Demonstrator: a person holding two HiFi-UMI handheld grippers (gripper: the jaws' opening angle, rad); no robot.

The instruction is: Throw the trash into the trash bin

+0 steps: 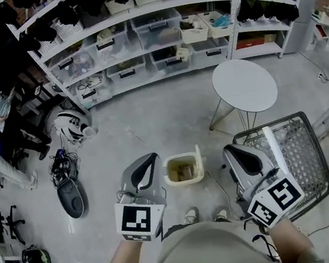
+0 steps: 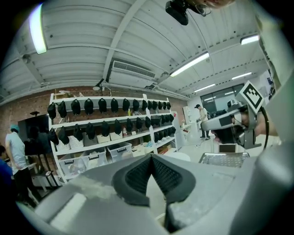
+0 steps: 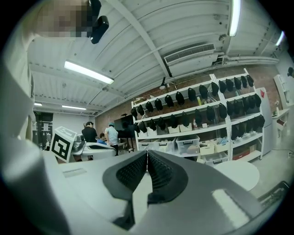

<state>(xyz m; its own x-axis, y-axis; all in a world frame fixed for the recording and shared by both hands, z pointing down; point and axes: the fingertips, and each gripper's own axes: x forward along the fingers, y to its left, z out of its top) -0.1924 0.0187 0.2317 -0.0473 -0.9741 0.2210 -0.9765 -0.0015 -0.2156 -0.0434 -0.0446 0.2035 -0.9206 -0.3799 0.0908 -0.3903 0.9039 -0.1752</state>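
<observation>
With the left gripper [image 1: 149, 160] and right gripper [image 1: 231, 151] both closed on nothing, flanking the trash bin [image 1: 173, 181] where the trash [image 1: 184, 171] already lay, the 2 probably needed only a clean lift away from its rim — no re-grasp.

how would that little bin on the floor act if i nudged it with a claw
Probably light: the bin looks like thin plastic, with only a little trash inside. It would likely slide on the smooth floor; a high push might tip it.
</observation>
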